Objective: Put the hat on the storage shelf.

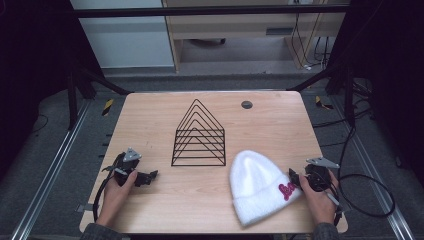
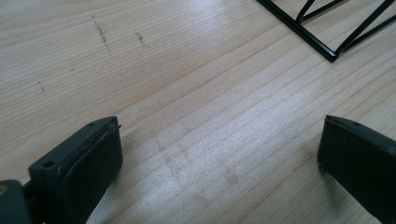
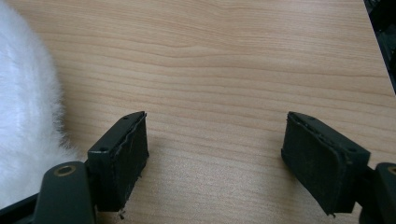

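Note:
A fluffy white beanie (image 1: 257, 185) with pink lettering on its cuff lies at the front right of the wooden table (image 1: 280, 130). My right gripper (image 1: 294, 176), held in a hand, sits just right of the cuff. In the right gripper view this gripper (image 3: 215, 126) is open over bare wood, with the beanie's (image 3: 23, 102) fur beside its left jaw. My left gripper (image 1: 150, 176) rests at the front left, pointing right. Its own view shows it (image 2: 219, 135) open with nothing between the jaws.
A black wire rack (image 1: 198, 137) with triangular dividers stands in the middle of the table; its corner (image 2: 322, 28) shows ahead of the left gripper. A dark round grommet (image 1: 246, 104) sits near the far edge. A black cable (image 1: 370, 195) loops off the table's right side.

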### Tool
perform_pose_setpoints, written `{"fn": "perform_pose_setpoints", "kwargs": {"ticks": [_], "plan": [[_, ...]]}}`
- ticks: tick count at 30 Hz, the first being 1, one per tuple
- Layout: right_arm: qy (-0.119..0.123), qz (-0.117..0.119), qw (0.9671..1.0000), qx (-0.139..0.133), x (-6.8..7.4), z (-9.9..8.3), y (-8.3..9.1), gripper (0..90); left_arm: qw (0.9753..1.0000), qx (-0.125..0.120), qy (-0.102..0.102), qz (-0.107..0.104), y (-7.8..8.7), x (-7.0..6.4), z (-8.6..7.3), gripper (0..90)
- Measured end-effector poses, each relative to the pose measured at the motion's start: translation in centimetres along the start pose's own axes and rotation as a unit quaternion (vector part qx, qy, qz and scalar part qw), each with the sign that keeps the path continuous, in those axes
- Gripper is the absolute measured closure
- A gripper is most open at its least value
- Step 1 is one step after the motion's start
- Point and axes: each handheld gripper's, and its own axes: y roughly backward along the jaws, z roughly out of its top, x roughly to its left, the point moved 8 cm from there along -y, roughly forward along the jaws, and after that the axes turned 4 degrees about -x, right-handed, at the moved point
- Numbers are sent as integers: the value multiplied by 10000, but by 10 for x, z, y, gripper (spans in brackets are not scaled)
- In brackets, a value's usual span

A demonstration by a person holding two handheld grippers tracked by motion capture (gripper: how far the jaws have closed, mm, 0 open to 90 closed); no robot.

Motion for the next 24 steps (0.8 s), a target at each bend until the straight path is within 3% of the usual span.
{"fn": "perform_pose_setpoints", "kwargs": {"ticks": [13, 16, 20, 22, 24], "plan": [[-31, -33, 10000, 3, 0, 1, -1, 213, 10000, 7, -3, 2, 0, 0, 0, 0], [17, 86, 9999, 73, 0, 6, 2, 257, 10000, 18, 0, -2, 0, 0, 0, 0], [439, 253, 9986, -156, 11, 34, 18, 290, 10000, 16, 3, -8, 0, 0, 0, 0], [715, 324, 9969, -106, 24, 48, 22, 294, 10000, 17, 8, -11, 1, 0, -1, 0], [792, 398, 9960, -80, 32, 55, 24, 293, 10000, 14, 11, -10, 1, 0, -1, 0]]}}
